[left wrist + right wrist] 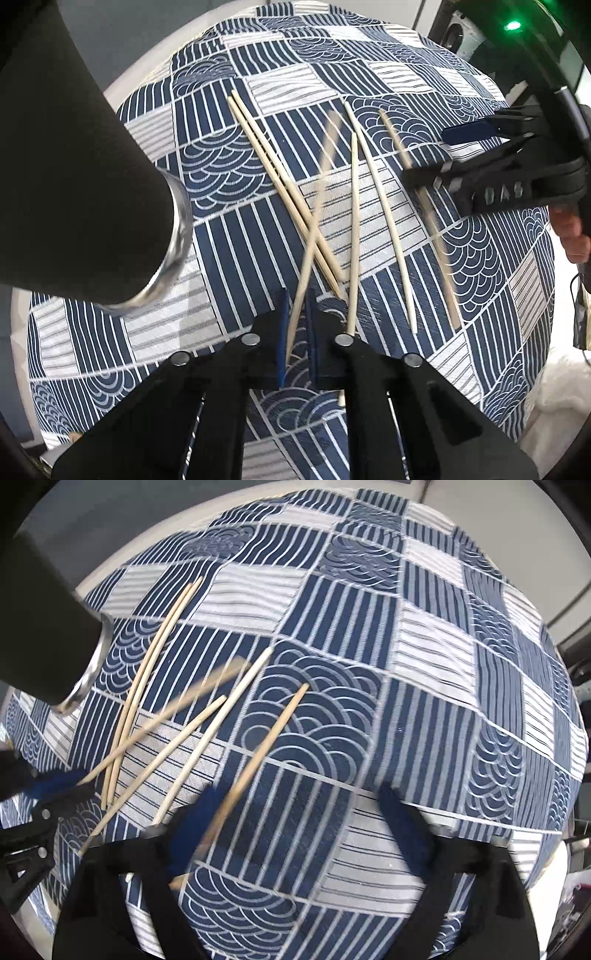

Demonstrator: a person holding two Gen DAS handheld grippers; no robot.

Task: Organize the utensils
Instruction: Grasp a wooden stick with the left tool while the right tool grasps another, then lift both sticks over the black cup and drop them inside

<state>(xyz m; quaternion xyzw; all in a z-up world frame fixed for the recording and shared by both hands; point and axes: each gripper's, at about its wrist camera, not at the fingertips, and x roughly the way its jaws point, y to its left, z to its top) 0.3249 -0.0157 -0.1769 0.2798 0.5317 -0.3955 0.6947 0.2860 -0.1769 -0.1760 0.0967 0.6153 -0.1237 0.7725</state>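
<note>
Lying scattered at centre of patterned tablecloth (480,258): bamboo chopsticks (384,229). Left gripper (297,328) is pinching one chopstick (314,236) near its end, far tip blurring toward 12 o'clock. Right gripper (291,834) is standing half open; another chopstick (258,749) is lying by its left finger, not clamped. Risk: end-held stick pivoting, slipping, or knocking crossed pair. Black metal-rimmed cup (74,184) at 9 o'clock. Grey floor beyond table rim.

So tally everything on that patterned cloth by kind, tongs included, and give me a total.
Chopsticks: 6
Black container with metal rim: 1
Tongs: 2 (left tongs, right tongs)
Total: 9
</note>
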